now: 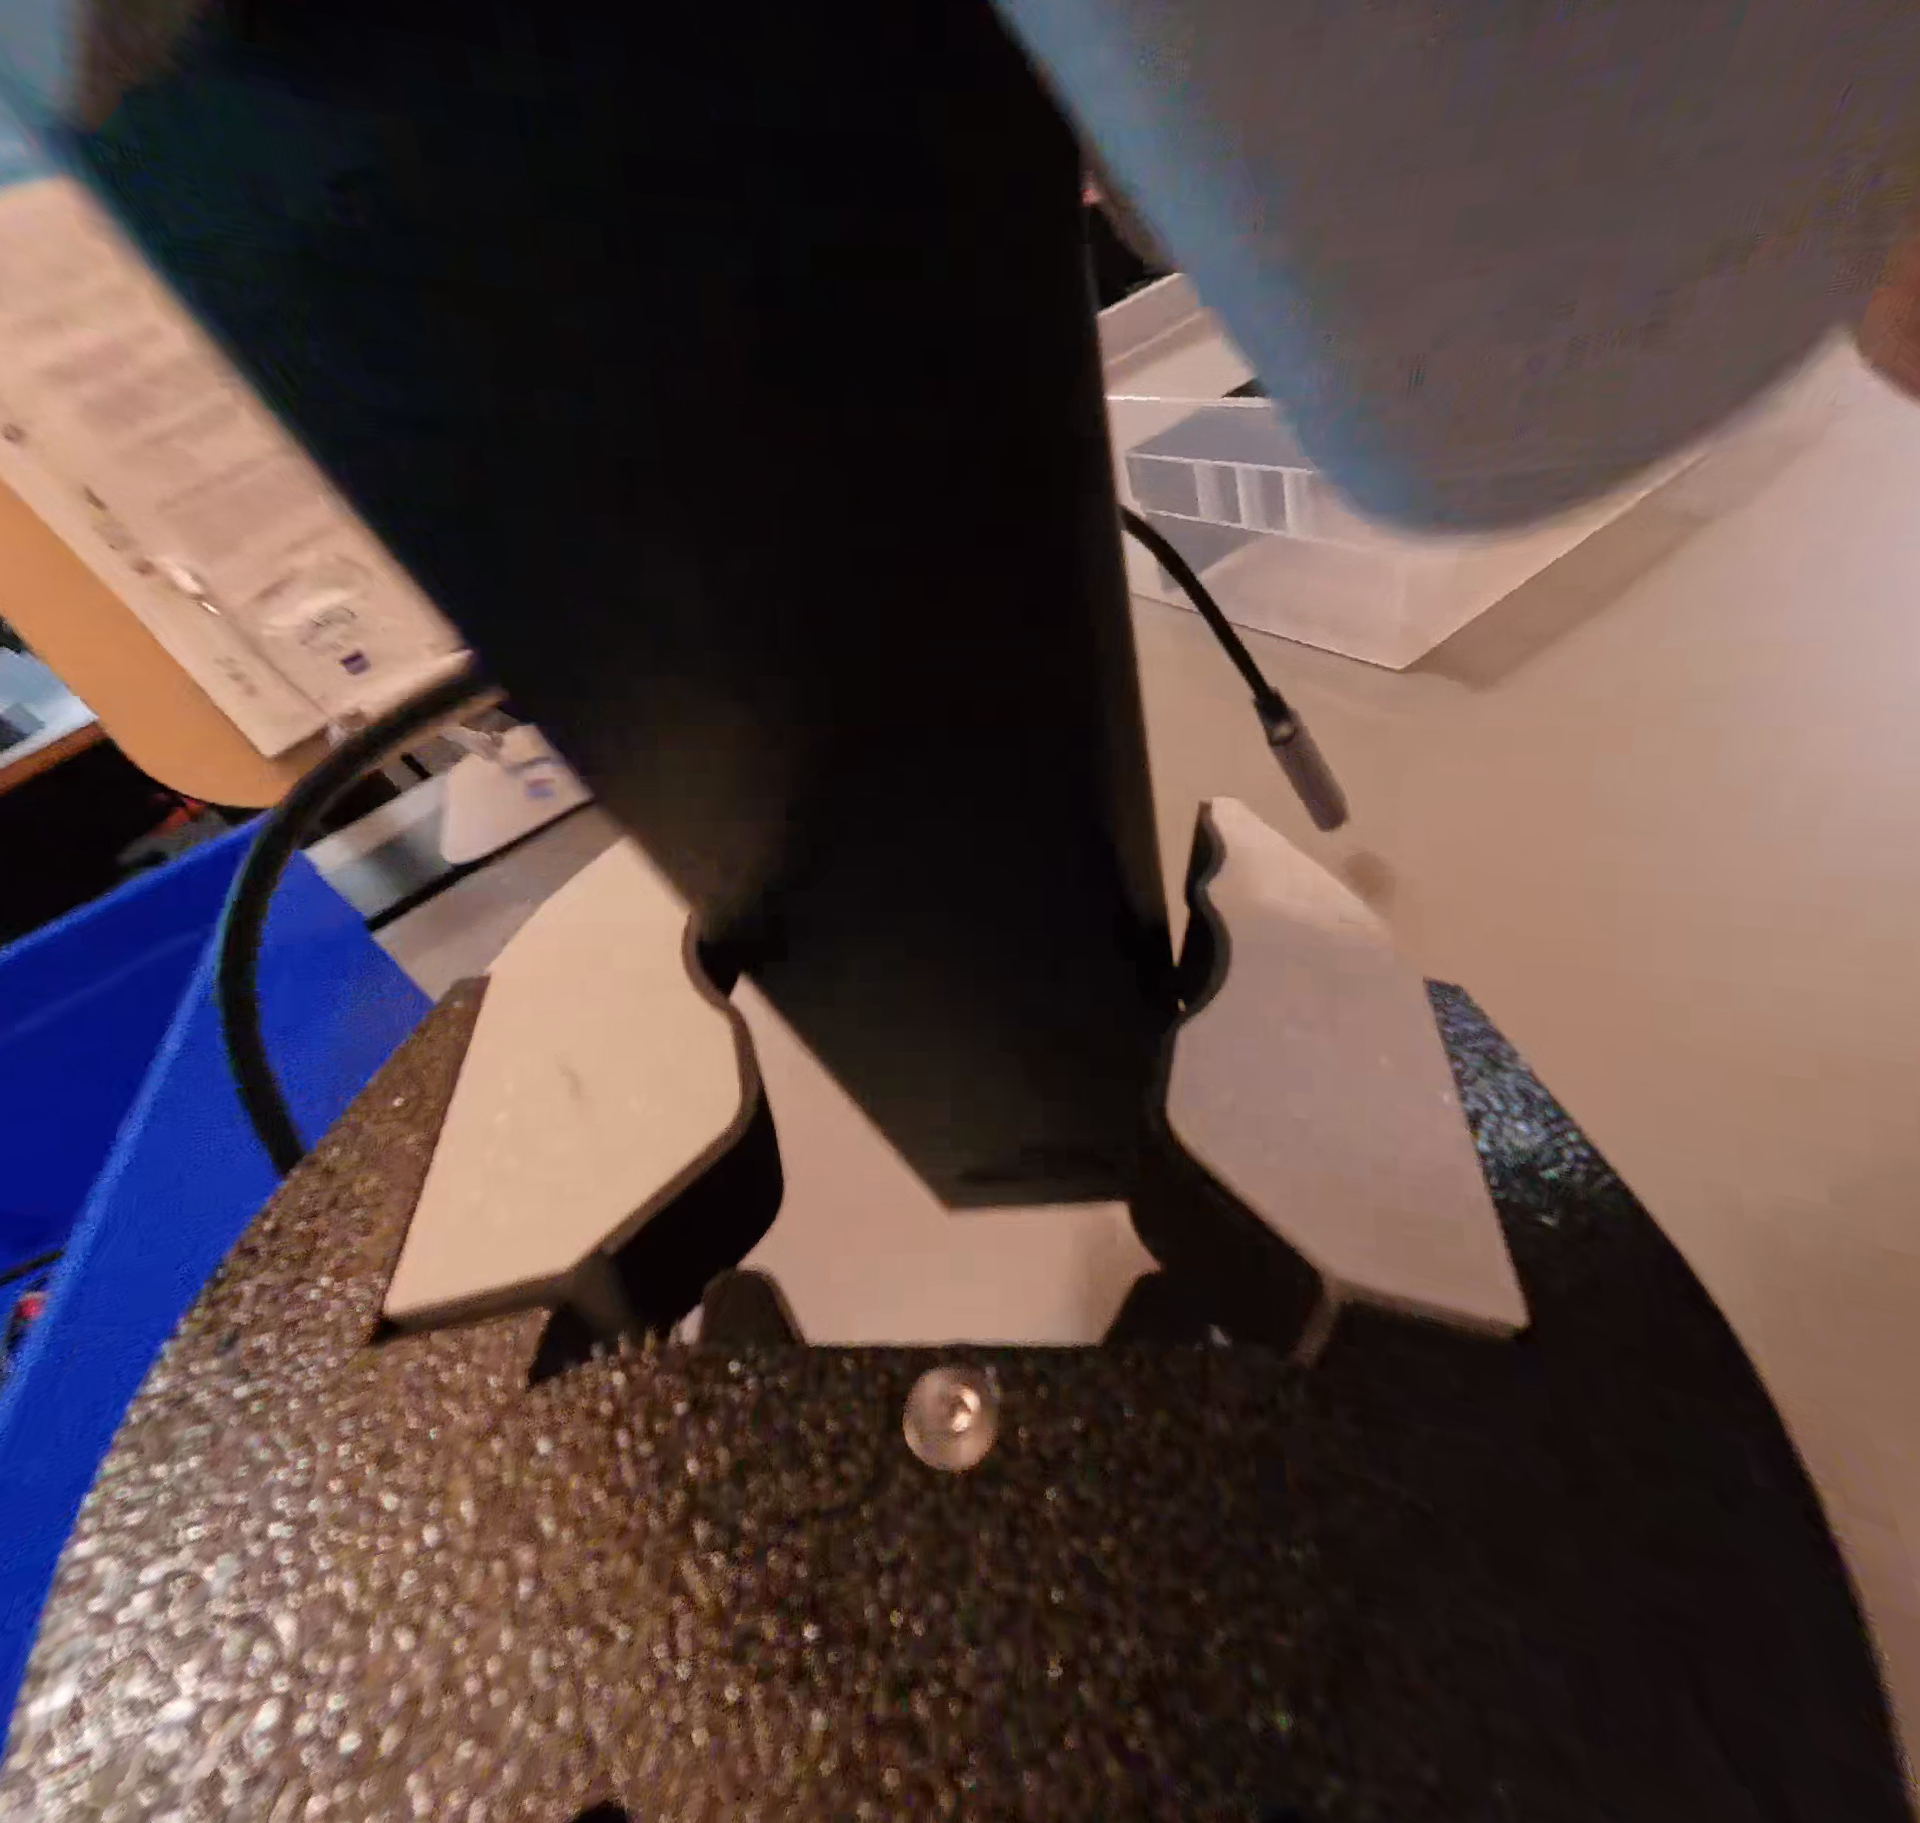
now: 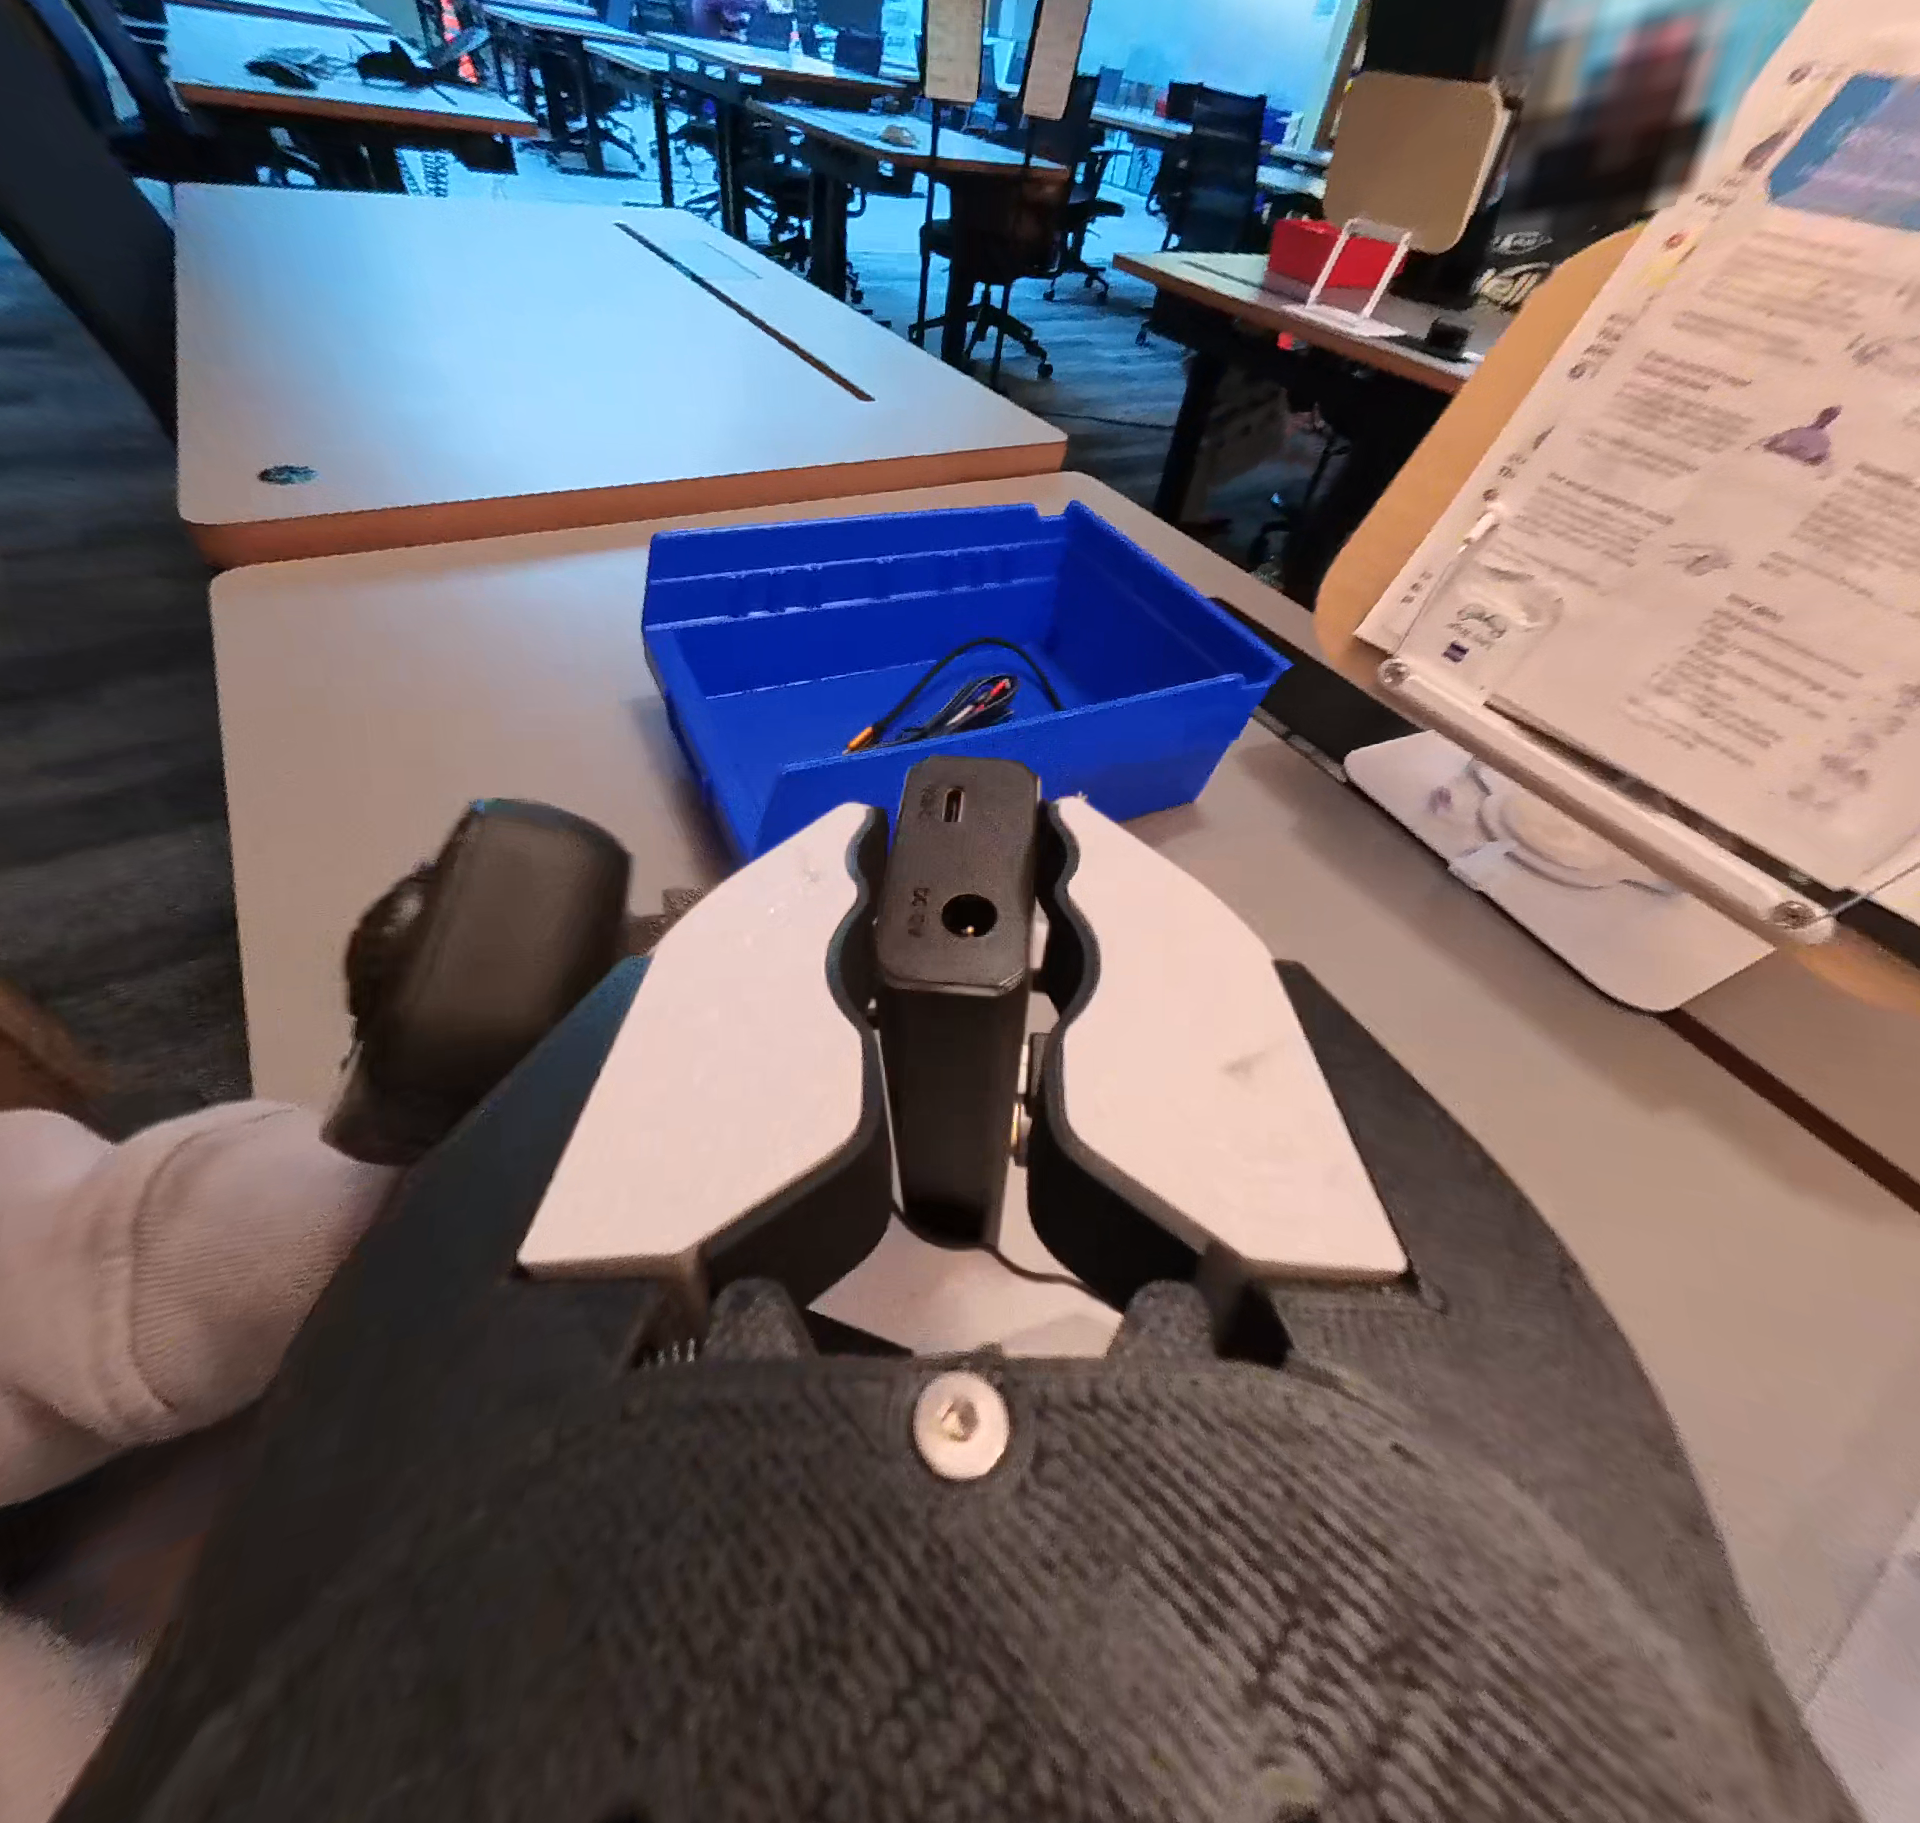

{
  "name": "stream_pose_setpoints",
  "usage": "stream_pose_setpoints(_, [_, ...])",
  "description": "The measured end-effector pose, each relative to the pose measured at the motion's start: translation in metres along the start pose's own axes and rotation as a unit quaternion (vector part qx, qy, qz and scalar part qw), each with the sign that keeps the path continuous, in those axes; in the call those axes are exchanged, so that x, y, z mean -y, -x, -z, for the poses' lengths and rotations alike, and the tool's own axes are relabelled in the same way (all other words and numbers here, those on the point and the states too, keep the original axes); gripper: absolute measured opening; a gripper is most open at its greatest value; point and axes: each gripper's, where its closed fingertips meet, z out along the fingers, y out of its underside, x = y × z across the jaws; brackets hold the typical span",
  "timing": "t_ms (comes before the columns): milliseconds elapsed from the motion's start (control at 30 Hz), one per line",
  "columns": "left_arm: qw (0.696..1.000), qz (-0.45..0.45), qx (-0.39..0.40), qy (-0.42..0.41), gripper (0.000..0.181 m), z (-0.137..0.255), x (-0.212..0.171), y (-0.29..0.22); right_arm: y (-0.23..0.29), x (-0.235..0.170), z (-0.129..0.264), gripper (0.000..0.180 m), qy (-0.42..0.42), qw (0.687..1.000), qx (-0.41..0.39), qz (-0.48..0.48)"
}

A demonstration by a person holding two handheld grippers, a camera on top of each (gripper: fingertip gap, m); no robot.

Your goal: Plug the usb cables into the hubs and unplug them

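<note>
My right gripper (image 2: pixel 961 838) is shut on a black hub (image 2: pixel 961 952), held upright above the table, with the ports on its end face toward the camera. My left gripper (image 1: pixel 956 890) is shut on a long black hub (image 1: pixel 790 526) that fills the middle of the left wrist view. A black cable loops out at its left (image 1: pixel 244 942). Another thin cable ends in a loose metal plug (image 1: pixel 1299 765) hanging at the right. In the right wrist view the left gripper (image 2: pixel 488 963) shows blurred, left of the right hub and apart from it.
A blue bin (image 2: pixel 1143 651) stands on the grey table (image 2: pixel 416 734) ahead, with a bundle of thin cables (image 2: pixel 956 698) inside; its wall shows at the left (image 1: pixel 125 1046). A document stand with papers (image 2: pixel 1662 526) is on the right. A pale sleeve (image 2: pixel 125 1254) is beside the right gripper.
</note>
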Motion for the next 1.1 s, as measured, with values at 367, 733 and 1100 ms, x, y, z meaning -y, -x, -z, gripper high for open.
stream_pose_setpoints(367, [0.985,0.095,-0.134,-0.045,0.076,0.006,-0.001,-0.020,0.019,-0.009,0.009,0.064,0.011,0.990,0.118,0.080])
stream_pose_setpoints(733, [0.923,0.070,-0.367,-0.093,0.075,0.039,0.000,-0.069,0.027,-0.030,0.012,0.078,0.070,0.958,0.275,0.046])
stream_pose_setpoints(1100, [0.912,0.116,-0.375,-0.115,0.073,0.050,0.014,-0.056,0.035,-0.012,0.005,0.062,-0.001,0.963,0.269,0.031])
